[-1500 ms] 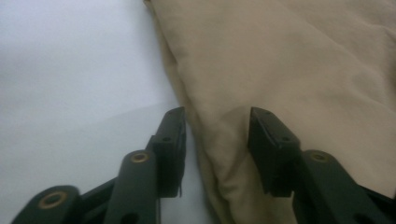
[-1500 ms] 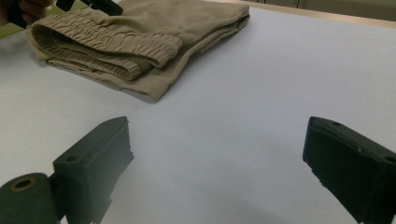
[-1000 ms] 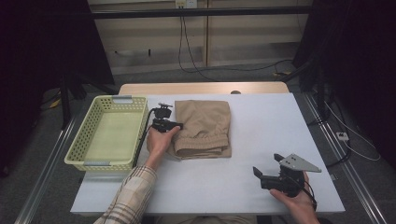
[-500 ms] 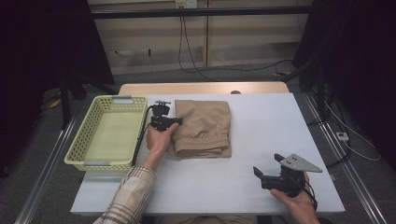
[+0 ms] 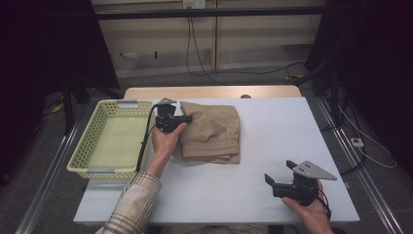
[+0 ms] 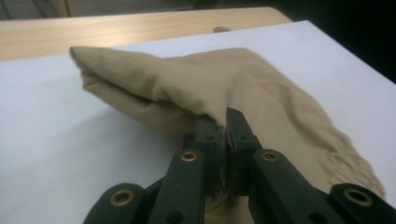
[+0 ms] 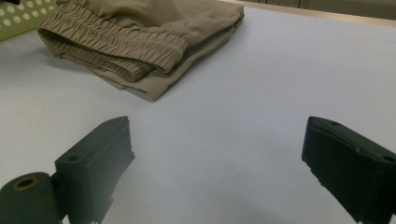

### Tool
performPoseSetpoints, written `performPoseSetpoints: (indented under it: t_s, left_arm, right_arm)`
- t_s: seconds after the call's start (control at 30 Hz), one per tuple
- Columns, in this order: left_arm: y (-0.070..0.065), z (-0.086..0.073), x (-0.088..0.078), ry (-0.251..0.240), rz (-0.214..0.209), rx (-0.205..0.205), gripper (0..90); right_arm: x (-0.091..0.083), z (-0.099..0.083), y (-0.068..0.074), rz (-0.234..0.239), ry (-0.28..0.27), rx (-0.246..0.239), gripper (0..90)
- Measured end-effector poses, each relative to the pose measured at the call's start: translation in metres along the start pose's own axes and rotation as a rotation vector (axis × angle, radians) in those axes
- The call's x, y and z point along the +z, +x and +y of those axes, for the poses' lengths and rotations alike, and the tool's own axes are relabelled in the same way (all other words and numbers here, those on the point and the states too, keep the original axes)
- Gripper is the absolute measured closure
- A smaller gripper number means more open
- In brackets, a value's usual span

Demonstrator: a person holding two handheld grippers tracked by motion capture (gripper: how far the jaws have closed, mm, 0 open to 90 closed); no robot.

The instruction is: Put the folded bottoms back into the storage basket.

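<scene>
A folded tan garment with an elastic waistband (image 5: 214,131) lies on the white table (image 5: 272,131), just right of the basket. My left gripper (image 5: 186,118) is at the garment's left edge, and in the left gripper view its jaws (image 6: 224,123) are shut on a fold of the cloth (image 6: 187,88), which is raised off the table there. My right gripper (image 5: 279,171) rests near the table's front right with its jaws wide apart. In the right gripper view only bare table lies between them (image 7: 217,144), and the garment (image 7: 140,28) is farther off.
A pale green mesh basket (image 5: 87,146) stands at the table's left, its inside bare; a corner of it (image 7: 14,16) appears in the right gripper view. A wooden strip (image 5: 209,91) runs along the far edge. Dark frames and cables surround the table.
My left hand has risen a little with the garment's left edge pinched, lifting that fold off the table. The right hand has stayed put.
</scene>
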State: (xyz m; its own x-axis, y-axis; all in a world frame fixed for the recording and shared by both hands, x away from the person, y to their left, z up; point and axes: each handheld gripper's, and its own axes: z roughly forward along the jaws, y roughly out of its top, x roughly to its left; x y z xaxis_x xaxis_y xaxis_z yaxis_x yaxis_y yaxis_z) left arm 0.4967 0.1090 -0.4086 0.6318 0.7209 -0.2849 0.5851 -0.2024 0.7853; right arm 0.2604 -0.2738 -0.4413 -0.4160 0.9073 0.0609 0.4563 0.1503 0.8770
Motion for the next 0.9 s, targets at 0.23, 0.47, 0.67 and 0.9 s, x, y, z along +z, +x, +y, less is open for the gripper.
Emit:
performPoseSetpoints:
  t_s: [0.23, 0.47, 0.67, 0.9]
  left_arm:
    - [-0.008, 0.01, -0.01, -0.048, -0.005, 0.041, 86.4]
    - [-0.014, 0.018, -0.022, -0.102, -0.011, 0.08, 86.5]
    - [-0.02, 0.025, -0.034, -0.154, -0.023, 0.112, 86.6]
    - [-0.025, 0.031, -0.043, -0.176, -0.039, 0.145, 86.6]
  right_arm:
    - [-0.001, 0.0, 0.0, -0.002, -0.006, -0.002, 8.3]
    - [-0.001, 0.0, 0.0, -0.003, -0.006, -0.003, 8.3]
    - [-0.001, 0.0, 0.0, -0.004, -0.007, -0.003, 8.3]
    - [-0.001, 0.0, 0.0, -0.002, -0.008, -0.004, 8.3]
